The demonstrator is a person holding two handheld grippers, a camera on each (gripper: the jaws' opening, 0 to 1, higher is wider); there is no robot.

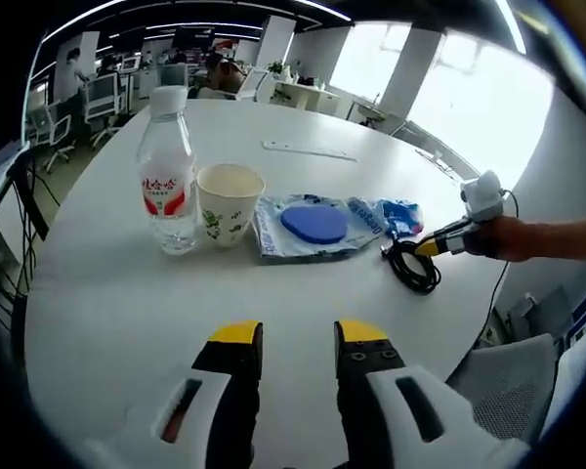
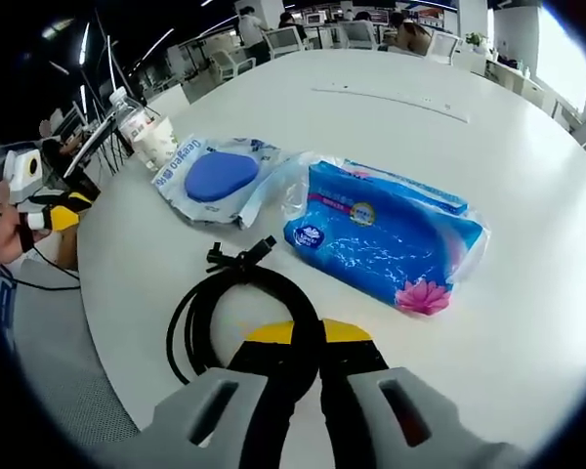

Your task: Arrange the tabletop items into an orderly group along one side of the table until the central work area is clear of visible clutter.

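the coiled black cable (image 2: 236, 305) lay on the white table (image 2: 527, 322) right at the near edge in the right gripper view, and the right gripper (image 2: 308, 337) had its yellow-tipped jaws pressed narrow on the near arc of the coil, with the loop spreading to the left of the jaws and the plug end pointing away toward the far side. just beyond the cable, to the right, sat a blue tissue pack (image 2: 386, 239) with a pink flower print, and to its left a clear wipes pack with a blue lid (image 2: 217, 178), the two nearly touching. farther left stood a paper cup (image 2: 161, 145) and a water bottle (image 2: 129, 115), close together. in the left gripper view the same things stood in a row across the table: water bottle (image 1: 168, 171) upright at the left, paper cup (image 1: 229, 203) just beside it, wipes pack (image 1: 308, 227), then the tissue pack (image 1: 396, 215), and the cable (image 1: 412, 264) at the right edge, where the right gripper (image 1: 432, 248) met it with a hand (image 1: 513, 237) behind. the left gripper (image 1: 298, 337) hovered over bare table near the viewer, jaws a moderate gap apart and holding nothing. a long pale strip (image 1: 310, 150) lay far across the table, and office chairs and desks stood beyond it.
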